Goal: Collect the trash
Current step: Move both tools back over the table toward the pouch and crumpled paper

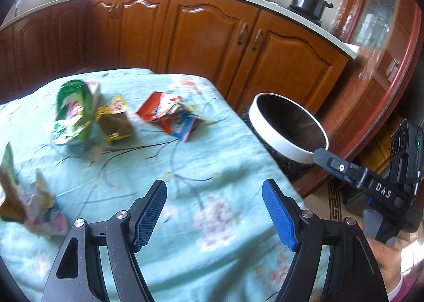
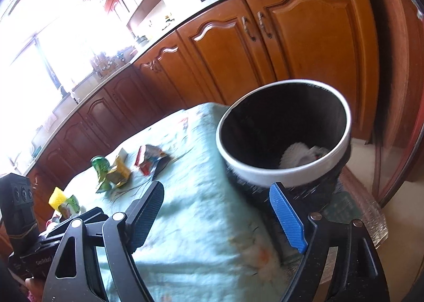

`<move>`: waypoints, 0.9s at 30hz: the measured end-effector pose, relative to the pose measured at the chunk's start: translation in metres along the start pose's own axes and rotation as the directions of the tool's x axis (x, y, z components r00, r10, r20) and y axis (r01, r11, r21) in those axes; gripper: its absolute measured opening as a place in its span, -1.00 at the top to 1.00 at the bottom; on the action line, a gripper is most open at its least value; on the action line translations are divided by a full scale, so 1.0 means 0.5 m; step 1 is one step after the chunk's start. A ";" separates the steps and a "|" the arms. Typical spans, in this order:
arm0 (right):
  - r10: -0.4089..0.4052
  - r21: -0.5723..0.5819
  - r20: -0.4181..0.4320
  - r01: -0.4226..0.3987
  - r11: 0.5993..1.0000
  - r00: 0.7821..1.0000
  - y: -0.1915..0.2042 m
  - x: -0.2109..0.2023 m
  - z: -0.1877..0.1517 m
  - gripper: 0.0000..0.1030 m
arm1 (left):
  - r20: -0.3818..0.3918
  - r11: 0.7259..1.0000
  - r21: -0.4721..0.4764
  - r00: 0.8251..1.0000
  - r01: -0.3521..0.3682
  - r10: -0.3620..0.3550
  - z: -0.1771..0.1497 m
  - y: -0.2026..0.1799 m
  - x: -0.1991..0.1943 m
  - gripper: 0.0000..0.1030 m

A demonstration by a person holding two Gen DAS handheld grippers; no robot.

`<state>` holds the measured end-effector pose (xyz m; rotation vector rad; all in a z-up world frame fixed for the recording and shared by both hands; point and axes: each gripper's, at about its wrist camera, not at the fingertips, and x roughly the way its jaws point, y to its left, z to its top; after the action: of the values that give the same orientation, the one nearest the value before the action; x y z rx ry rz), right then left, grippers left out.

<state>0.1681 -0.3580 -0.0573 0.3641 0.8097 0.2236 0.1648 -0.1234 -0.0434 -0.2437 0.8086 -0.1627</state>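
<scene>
we have both grippers empty: the left gripper (image 1: pixel 214 212) stands wide over the cloth-covered table (image 1: pixel 185 159), and the right gripper (image 2: pixel 217 214) stands wide too, hanging at the table's corner just short of the bin (image 2: pixel 283 174). the bin sits off the table's edge, white-rimmed, dark inside, with something pale and crumpled (image 2: pixel 294 155) already at its bottom.

what remains lies on the table, well away from the bin: a red and blue wrapper (image 1: pixel 167 114) nearest it, then a yellow packet (image 1: pixel 115 123), a green bag (image 1: pixel 71 114) beyond, and crumpled paper (image 1: pixel 34 204) farthest from the bin.

our worries: the wrappers are thin and flat, so we judge that pads closing on one may pinch the loose cloth and drag it toward the bin; a light wrapper could slip out short of the rim; and our two grippers, close together, may knock one another.
</scene>
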 end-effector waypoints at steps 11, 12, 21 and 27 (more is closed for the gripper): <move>0.075 -0.077 -0.065 -0.080 0.994 0.995 0.117 0.031 -0.048 -0.63 | 0.084 0.988 -0.106 0.989 -0.111 0.120 -0.010 0.129 -0.127 -0.44; 0.082 -0.087 -0.071 -0.088 0.992 0.994 0.130 0.036 -0.050 -0.62 | 0.087 0.985 -0.122 0.987 -0.122 0.134 -0.013 0.143 -0.138 -0.44; 0.164 -0.164 -0.148 -0.188 0.968 0.975 0.262 0.098 -0.087 -0.62 | 0.115 0.961 -0.218 0.973 -0.172 0.200 -0.044 0.230 -0.231 -0.44; 0.216 -0.224 -0.209 -0.262 0.939 0.954 0.356 0.138 -0.112 -0.62 | 0.118 0.950 -0.256 0.970 -0.178 0.214 -0.080 0.267 -0.285 -0.44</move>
<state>0.1631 -0.1593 -0.0676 0.2053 0.9042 0.5900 0.0454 0.0323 -0.0081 -0.4005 0.7034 0.1429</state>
